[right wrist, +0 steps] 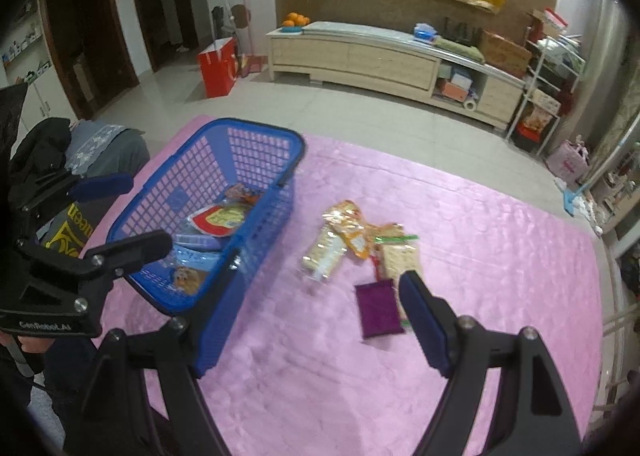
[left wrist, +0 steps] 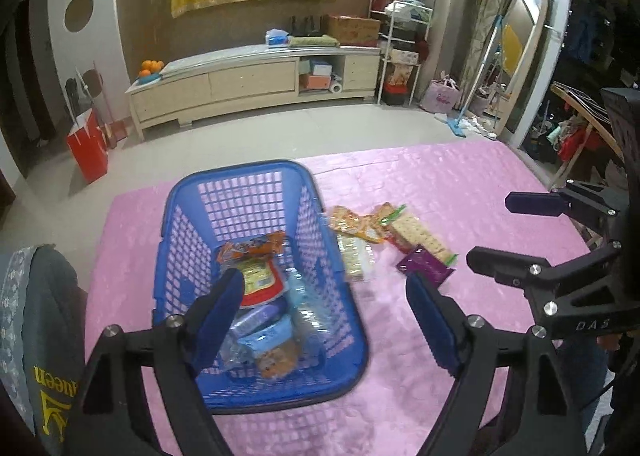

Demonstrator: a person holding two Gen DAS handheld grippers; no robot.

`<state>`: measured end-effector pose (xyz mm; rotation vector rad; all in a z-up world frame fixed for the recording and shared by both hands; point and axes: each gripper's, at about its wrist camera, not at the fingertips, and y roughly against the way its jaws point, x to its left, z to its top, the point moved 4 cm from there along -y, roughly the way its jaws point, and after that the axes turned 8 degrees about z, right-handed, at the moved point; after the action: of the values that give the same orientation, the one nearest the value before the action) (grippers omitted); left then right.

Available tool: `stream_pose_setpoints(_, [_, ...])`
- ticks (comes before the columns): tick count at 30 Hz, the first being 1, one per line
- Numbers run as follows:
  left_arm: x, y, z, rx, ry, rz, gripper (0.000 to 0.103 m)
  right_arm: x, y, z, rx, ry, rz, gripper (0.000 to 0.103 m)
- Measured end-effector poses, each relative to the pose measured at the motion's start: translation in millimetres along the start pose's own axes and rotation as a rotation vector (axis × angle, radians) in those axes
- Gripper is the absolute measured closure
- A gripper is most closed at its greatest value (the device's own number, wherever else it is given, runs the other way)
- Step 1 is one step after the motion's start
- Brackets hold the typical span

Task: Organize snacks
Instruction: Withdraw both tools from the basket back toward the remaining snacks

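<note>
A blue plastic basket (left wrist: 240,171) (right wrist: 260,127) stands on the left of the pink table and holds several snack packets (left wrist: 260,296). My left gripper (left wrist: 324,284) (right wrist: 132,211) hangs open above the basket's near right side, with nothing in its jaws. To the right of the basket lie orange packets (left wrist: 356,223) (right wrist: 352,228), a clear cracker pack (left wrist: 354,256) (right wrist: 324,256), a longer cracker pack (left wrist: 420,236) (right wrist: 400,256) and a purple packet (left wrist: 426,266) (right wrist: 378,308). My right gripper (right wrist: 320,276) (left wrist: 496,230) is open and empty above the table, just in front of the purple packet.
A pink cloth (right wrist: 480,256) covers the table. Grey clothing hangs over a chair (left wrist: 48,316) at the table's left edge. Beyond the table are tiled floor, a red bag (left wrist: 86,147), a long low cabinet (left wrist: 248,83) and a leaning mirror (left wrist: 520,47).
</note>
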<state>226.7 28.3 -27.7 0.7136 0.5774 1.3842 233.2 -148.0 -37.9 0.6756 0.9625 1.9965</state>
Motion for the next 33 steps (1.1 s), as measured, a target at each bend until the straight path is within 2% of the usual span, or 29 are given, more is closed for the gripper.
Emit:
stream_pose_setpoints(6, [-40,3,3,-0.005,-0.051,-0.032,0.022,-28,19,-14,-0.011,-0.034,-0.044,0.020])
stream_pose_setpoints(14, [-91,-18,0,0.048,-0.063,-0.077,0.022,-71,26,-39,-0.001,-0.091,-0.083,0.020])
stream_pose_setpoints(19, [-110,-30,2,0.053,-0.037,-0.091,0.022,-102,26,-55,0.012,-0.129,-0.101,0.020])
stream_pose_setpoints(27, [-132,-75,-7,0.155,0.060,-0.049,0.022,-140,0,-68,0.052,-0.148,-0.104,0.020])
stream_pose_setpoints(33, [-131,-115,-13,0.225,0.138,-0.015,0.022,-158,-30,-71,0.079,-0.143,-0.100,0.020])
